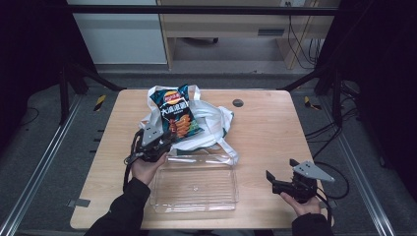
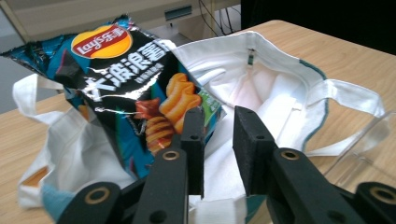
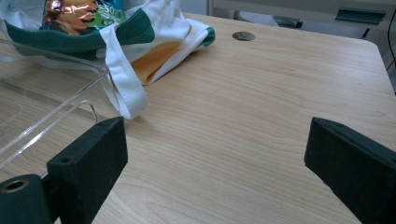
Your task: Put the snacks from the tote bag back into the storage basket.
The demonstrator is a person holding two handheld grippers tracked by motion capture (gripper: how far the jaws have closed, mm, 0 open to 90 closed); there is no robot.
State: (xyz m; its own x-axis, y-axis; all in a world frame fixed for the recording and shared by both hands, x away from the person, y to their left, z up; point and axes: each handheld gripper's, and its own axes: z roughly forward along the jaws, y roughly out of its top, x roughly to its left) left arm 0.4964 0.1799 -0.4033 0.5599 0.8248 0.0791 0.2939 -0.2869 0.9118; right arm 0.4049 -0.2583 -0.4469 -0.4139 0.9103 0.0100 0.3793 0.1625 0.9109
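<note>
- Left gripper (image 2: pixel 218 140): jaws narrowly parted, empty, beside the glossy teal crisp bag (image 2: pixel 126 79) on the white cloth tote (image 2: pixel 280 88); may snag the tote.
- Right gripper (image 3: pixel 215 158): wide open, empty, near the table's front right corner.

High overhead; tong cameras low, close.

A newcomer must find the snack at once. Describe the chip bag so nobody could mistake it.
Start at the wooden table and find the white tote lying at its far middle, just beyond the clear tray. The chip bag sticks out of that tote. It is the one glossy thing there, dark teal and black, with a yellow-and-red logo and pictured orange chips.
</note>
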